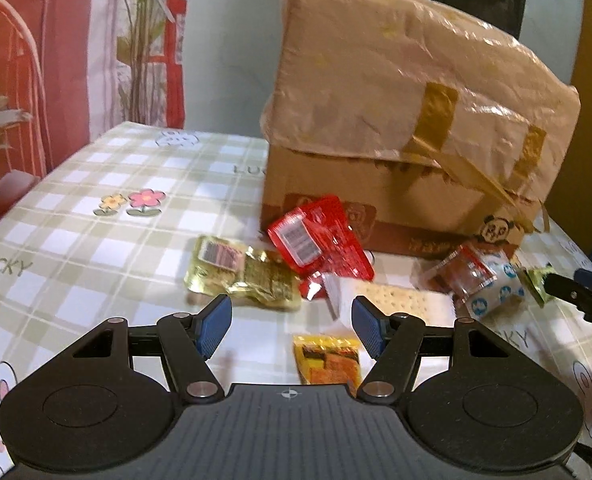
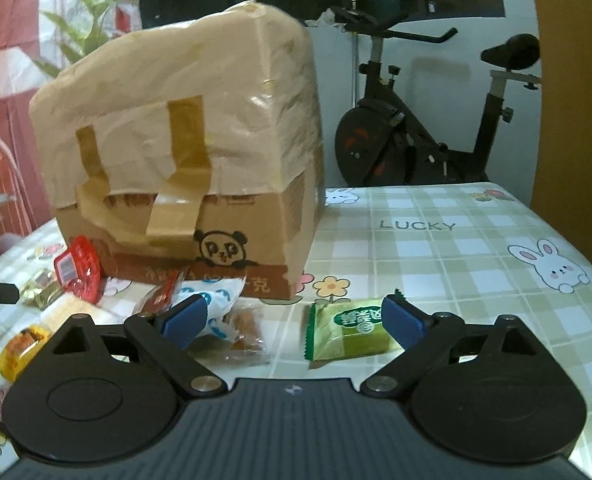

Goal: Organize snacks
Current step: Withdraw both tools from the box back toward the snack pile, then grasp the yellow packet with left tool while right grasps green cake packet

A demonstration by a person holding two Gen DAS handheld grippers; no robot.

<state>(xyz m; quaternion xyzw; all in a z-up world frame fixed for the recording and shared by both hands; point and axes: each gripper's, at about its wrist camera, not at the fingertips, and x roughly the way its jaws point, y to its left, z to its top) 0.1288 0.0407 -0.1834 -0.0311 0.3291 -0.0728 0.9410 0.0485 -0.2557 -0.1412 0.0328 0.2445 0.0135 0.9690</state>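
Snacks lie scattered on the checked tablecloth in front of a taped cardboard box. From where I stand, the left gripper has its blue pads spread wide and grips nothing; a small orange-yellow packet sits on the cloth in the gap between them, just below the pads. Just beyond its fingers lies a pale cracker pack, and further out a gold foil packet to the left and a red packet leaning against the box's near face. To the right is a clear wrapper with blue dots.

The right gripper is likewise wide open and empty. A green packet rests flat just beside its right pad, while the blue-dotted wrapper lies against its left pad. Past them stands the box, with a panda drawn on its front. Far behind the table is an exercise bike.
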